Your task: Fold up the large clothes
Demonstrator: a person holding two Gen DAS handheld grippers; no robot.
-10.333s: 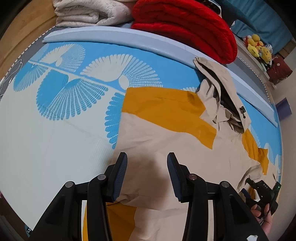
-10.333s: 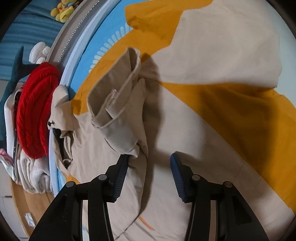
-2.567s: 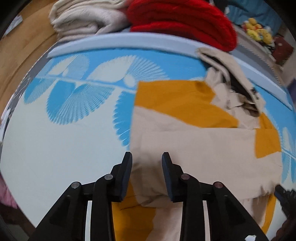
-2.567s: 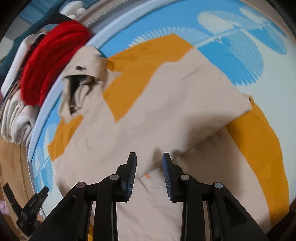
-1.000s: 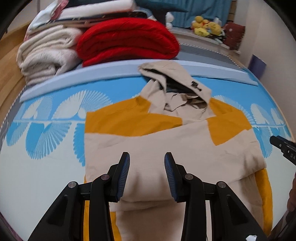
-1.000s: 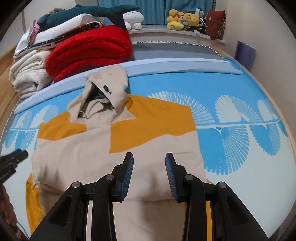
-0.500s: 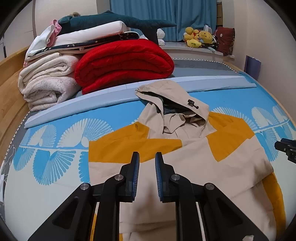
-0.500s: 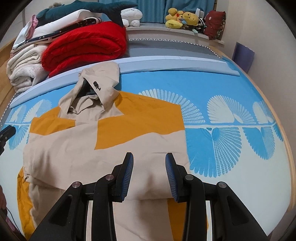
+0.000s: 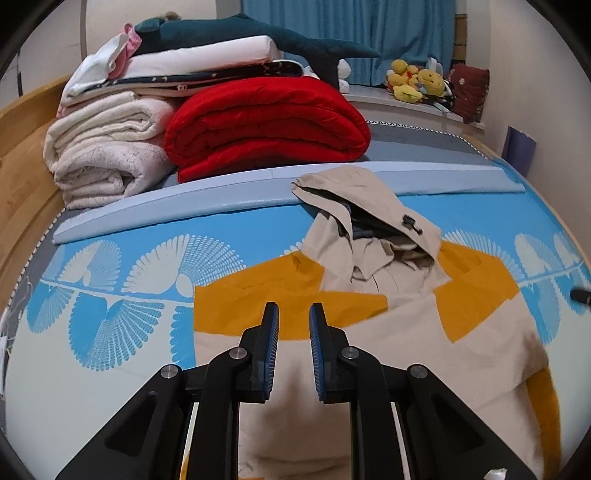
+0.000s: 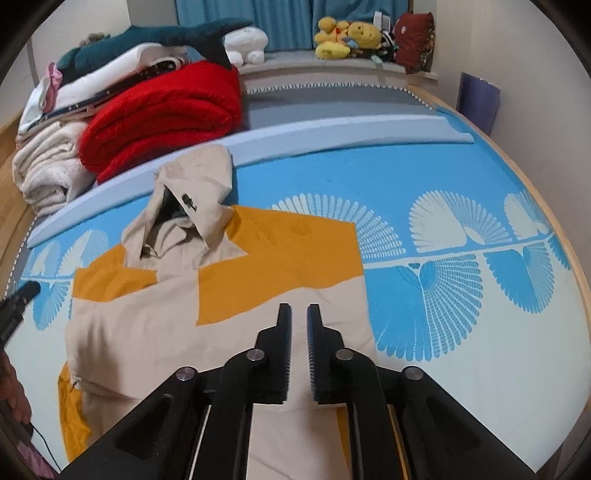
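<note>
A beige and orange hooded jacket [image 9: 424, 332] lies flat on the blue-and-white patterned bed, sleeves folded in across the body, hood [image 9: 369, 206] toward the headboard. It also shows in the right wrist view [image 10: 221, 314]. My left gripper [image 9: 293, 314] hovers above the jacket's left side, jaws narrowly apart, holding nothing. My right gripper [image 10: 299, 314] hovers above the jacket's right side, jaws nearly closed with a thin gap, holding nothing. Each gripper's tip shows at the other view's edge: the right gripper [image 9: 581, 295] in the left wrist view, the left gripper [image 10: 18, 299] in the right wrist view.
A folded red quilt [image 9: 266, 125] and cream blankets [image 9: 107, 155] are stacked behind a pale blue bolster [image 9: 184, 210]. A plush shark [image 9: 258, 33] lies on top. Stuffed toys [image 10: 347, 37] sit on the sill. Wooden bed frame [image 9: 22, 177] at left.
Both grippers have lifted and pulled back from the jacket, which now lies with sleeves folded in. The right gripper's jaws have narrowed over the last half second; the left's stay narrow.
</note>
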